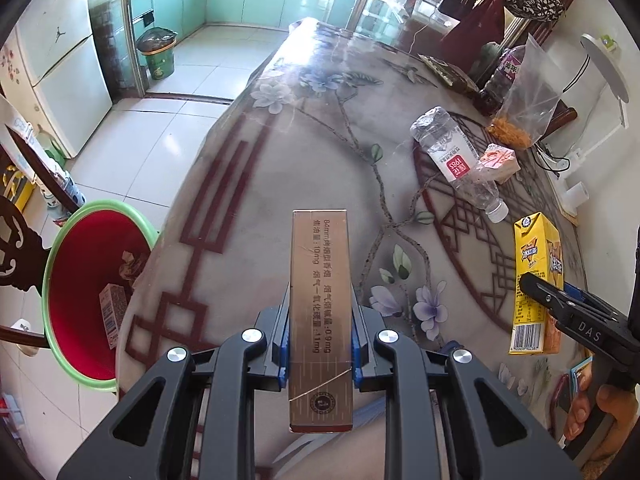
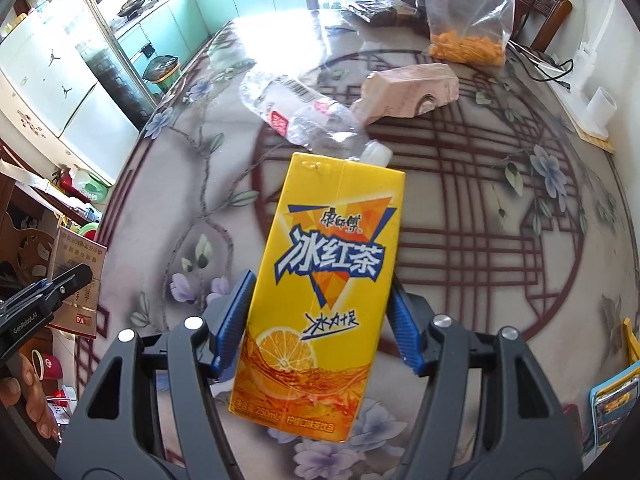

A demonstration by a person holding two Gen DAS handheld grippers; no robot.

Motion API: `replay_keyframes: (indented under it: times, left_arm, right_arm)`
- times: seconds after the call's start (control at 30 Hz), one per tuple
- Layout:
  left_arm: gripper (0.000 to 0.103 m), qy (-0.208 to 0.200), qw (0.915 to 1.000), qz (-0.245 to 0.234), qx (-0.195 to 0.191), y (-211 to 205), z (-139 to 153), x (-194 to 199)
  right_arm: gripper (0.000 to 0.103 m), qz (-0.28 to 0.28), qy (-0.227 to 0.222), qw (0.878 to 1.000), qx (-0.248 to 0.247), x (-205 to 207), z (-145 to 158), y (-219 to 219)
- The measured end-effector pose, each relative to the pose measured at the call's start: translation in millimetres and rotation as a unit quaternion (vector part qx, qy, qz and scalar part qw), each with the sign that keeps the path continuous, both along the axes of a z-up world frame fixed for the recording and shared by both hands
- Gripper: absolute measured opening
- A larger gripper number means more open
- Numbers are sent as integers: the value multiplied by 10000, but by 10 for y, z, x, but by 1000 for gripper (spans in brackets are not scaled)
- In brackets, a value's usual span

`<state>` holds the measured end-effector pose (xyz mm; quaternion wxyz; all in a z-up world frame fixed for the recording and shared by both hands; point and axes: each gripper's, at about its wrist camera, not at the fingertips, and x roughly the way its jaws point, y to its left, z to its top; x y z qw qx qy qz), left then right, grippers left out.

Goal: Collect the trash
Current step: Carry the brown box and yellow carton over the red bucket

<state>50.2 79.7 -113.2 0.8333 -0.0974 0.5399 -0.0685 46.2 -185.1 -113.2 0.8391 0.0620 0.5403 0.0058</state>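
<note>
A brown cigarette box (image 1: 321,316) is clamped narrow-side in the left gripper (image 1: 320,344) and a yellow tea carton (image 2: 320,296) across the right gripper (image 2: 320,320), both lifted off the bench (image 1: 280,184), presumably for the red bin (image 1: 80,280).

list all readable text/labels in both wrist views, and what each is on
"84mm", "10mg", "0.9mg", "11mg": side of the brown cigarette box in the left gripper.
"冰红茶", "250mL": yellow tea carton in the right gripper; the brand script above is only partly legible.
"1983": red label of the plastic bottle.
"DAS": right gripper's finger, left wrist view.
"GenRobot.AI": left gripper's finger, right wrist view.
Barcodes and other small print: too small to read.
</note>
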Motion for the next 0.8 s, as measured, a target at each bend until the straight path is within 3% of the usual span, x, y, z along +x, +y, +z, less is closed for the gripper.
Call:
replay_keyframes:
  times: [0.8]
  left_arm:
    - [19,94,9999,-85,-10,932,-87,-118]
  right_arm:
    - [62,100,-163,9998,-88,-193,189,999]
